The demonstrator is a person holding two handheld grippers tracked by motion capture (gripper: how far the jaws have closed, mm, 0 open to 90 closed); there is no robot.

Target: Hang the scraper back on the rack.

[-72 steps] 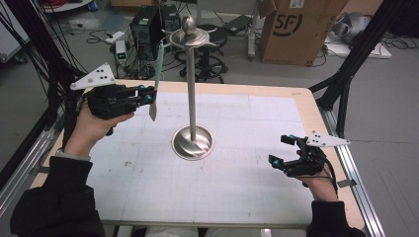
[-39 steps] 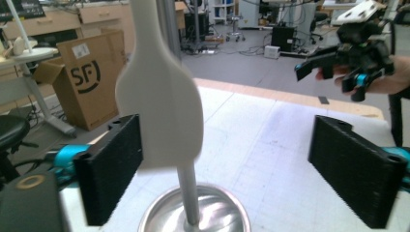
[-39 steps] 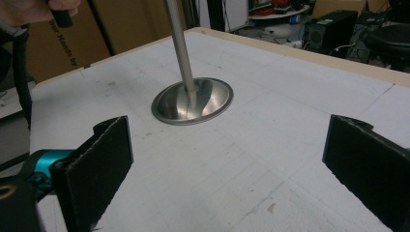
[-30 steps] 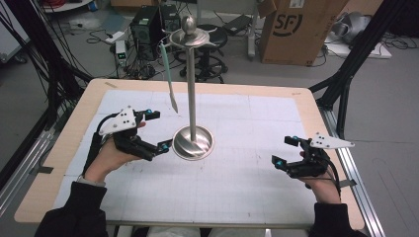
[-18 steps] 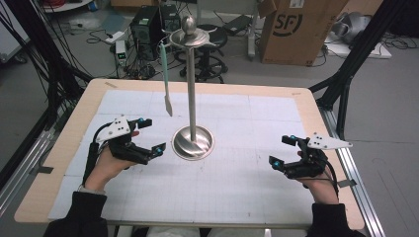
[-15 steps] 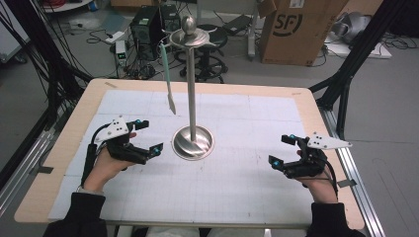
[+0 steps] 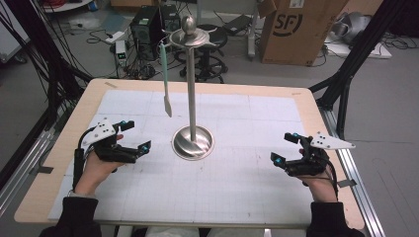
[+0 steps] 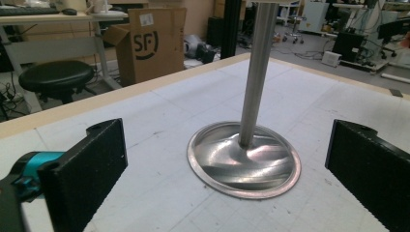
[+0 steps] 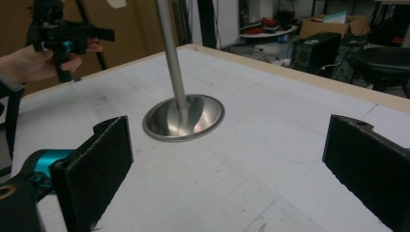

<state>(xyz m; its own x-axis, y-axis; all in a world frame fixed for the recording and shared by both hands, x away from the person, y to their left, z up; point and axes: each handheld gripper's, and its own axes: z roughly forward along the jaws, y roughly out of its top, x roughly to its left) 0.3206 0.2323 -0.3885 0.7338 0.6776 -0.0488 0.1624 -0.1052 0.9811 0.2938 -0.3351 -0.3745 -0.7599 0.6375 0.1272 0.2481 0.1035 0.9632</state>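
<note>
A steel stand (image 7: 191, 98) rises from a round dished base (image 7: 192, 143) at the table's middle, with a knob on top. A pale green spatula (image 7: 165, 79) hangs from the stand's top rim on the left, blade down, clear of the table. My left gripper (image 7: 137, 135) rests low on the table left of the base, open and holding nothing. In the left gripper view the base (image 8: 244, 159) and pole (image 8: 256, 72) stand ahead between the wide jaws. My right gripper (image 7: 284, 147) sits open at the table's right, facing the base (image 9: 183, 116).
White gridded paper (image 7: 237, 187) covers the wooden table. A cardboard box (image 7: 301, 29), a computer tower (image 7: 146, 29), a black stool (image 8: 55, 77) and cables lie on the floor beyond the far edge. Black frame posts (image 7: 346, 84) stand at the table's right corner.
My left gripper let go of the spatula, which now hangs from the stand, then dropped down to the table left of the base. The right gripper barely moved.
</note>
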